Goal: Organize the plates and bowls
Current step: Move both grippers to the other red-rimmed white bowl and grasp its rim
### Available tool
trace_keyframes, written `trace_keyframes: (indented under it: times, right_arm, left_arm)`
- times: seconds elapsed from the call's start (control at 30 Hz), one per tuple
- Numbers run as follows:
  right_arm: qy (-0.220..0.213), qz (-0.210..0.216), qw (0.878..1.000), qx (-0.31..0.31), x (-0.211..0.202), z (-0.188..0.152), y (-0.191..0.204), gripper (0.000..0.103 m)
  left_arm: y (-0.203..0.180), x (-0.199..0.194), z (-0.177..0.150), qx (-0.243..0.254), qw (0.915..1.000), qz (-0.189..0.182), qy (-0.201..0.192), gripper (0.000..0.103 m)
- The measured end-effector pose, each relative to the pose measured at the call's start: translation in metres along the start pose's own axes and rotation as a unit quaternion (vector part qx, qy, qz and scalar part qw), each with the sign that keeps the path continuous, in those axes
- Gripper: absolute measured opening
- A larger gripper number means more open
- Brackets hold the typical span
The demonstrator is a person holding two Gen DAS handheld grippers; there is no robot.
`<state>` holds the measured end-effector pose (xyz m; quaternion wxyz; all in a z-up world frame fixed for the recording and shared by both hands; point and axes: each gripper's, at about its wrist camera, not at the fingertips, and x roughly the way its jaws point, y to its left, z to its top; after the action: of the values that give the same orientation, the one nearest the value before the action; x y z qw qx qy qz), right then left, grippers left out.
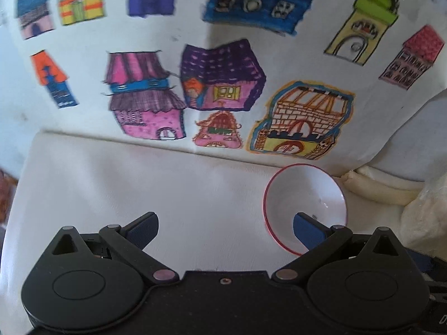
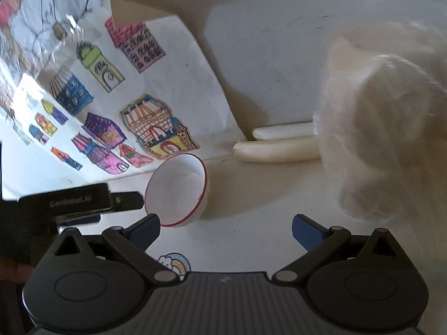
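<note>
Lying tipped on its side on the white surface (image 2: 251, 237), your bowl (image 2: 178, 192) is white with a thin red rim, its opening facing your grippers. Your left gripper (image 1: 225, 227) is spread wide, one finger across the rim. Your right gripper (image 2: 225, 230) is likewise wide apart, holding nothing. Behind stands a sheet of drawn houses (image 1: 223, 83).

Soft daylight leaves both fisheye views bright but slightly hazy, with motion blur on the house drawings (image 1: 223, 64), glare on foil (image 2: 64, 33), and curved, darkened edges.
</note>
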<state>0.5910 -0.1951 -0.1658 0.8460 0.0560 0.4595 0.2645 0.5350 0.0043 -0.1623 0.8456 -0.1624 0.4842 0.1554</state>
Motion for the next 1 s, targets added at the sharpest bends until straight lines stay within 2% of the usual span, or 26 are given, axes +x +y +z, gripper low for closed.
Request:
trace_keyframes:
  times: [0.3,0.43,0.53,0.67,0.8,0.9,1.0]
  right_arm:
    - [0.004,-0.009,1.0,0.001,0.02,0.007,-0.001,0.087]
    - [0.008,-0.007,1.0,0.0,0.027,0.011,0.0,0.082]
    - [0.017,-0.005,1.0,0.004,0.034,0.014,0.001,0.078]
    - [0.022,-0.003,1.0,0.0,0.039,0.017,0.006,0.065]
    - [0.028,0.002,1.0,-0.004,0.043,0.018,0.01,0.052]
    - [0.035,0.006,0.999,-0.001,0.048,0.02,0.012,0.047]
    - [0.041,0.003,0.999,-0.001,0.052,0.023,0.016,0.042]
  left_arm:
    - [0.003,0.017,0.004,-0.004,0.9998,-0.008,0.017,0.102]
    - [-0.004,0.023,0.002,0.006,0.9998,-0.003,0.021,0.102]
    - [-0.007,0.027,0.004,-0.005,0.9994,0.012,0.031,0.101]
    - [-0.003,0.031,0.005,-0.036,0.9984,0.011,0.042,0.091]
    - [-0.006,0.029,0.006,-0.039,0.9984,0.007,0.041,0.083]
    - [-0.005,0.031,0.004,-0.044,0.998,0.007,0.045,0.082]
    - [-0.007,0.032,0.007,-0.046,0.9978,0.011,0.046,0.075]
